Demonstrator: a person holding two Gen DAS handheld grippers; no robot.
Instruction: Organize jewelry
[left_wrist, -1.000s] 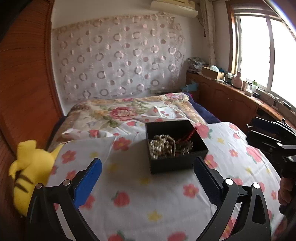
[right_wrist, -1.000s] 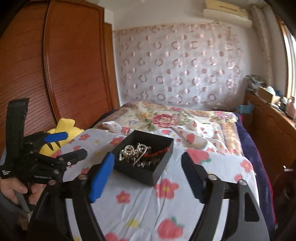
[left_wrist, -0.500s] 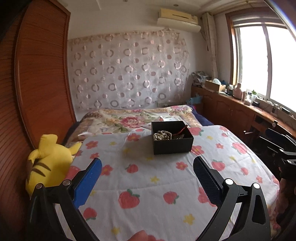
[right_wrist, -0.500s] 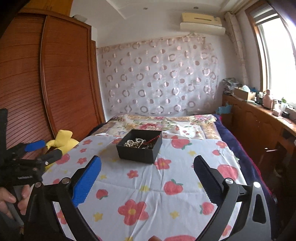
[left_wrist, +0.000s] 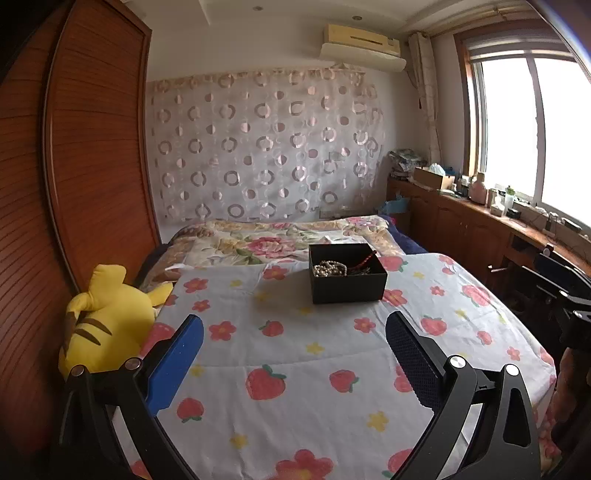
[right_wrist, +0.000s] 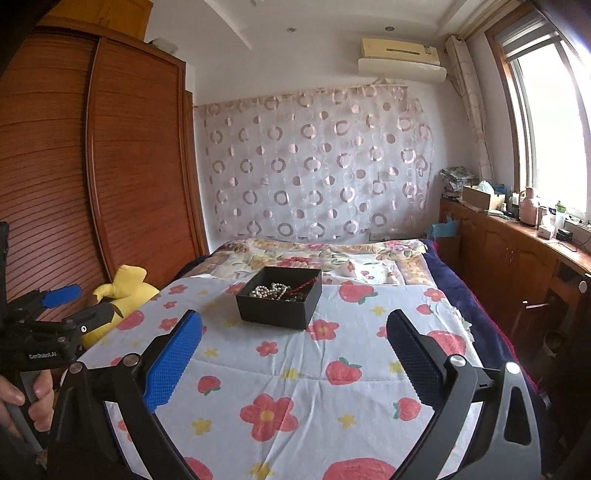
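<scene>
A black open box (left_wrist: 347, 275) (right_wrist: 279, 300) stands on the flowered bedspread (left_wrist: 295, 354) (right_wrist: 295, 380). Inside it lie a pearl necklace (left_wrist: 328, 268) (right_wrist: 269, 290) and a red bead string (left_wrist: 364, 259) (right_wrist: 306, 284), tangled with darker pieces. My left gripper (left_wrist: 293, 334) is open and empty, well short of the box. My right gripper (right_wrist: 293, 332) is open wide and empty too, just in front of the box. The left gripper (right_wrist: 61, 306) also shows at the left of the right wrist view, held by a hand (right_wrist: 22, 398).
A yellow plush toy (left_wrist: 107, 321) (right_wrist: 122, 291) lies at the bed's left edge against a wooden wardrobe (left_wrist: 66, 206). A folded floral quilt (left_wrist: 280, 240) lies behind the box. Wooden cabinets (right_wrist: 517, 266) with clutter run under the window on the right.
Both grippers have pulled back from the box, which now looks smaller and farther away. The right gripper's jaws spread wider. The jewelry stays in the box.
</scene>
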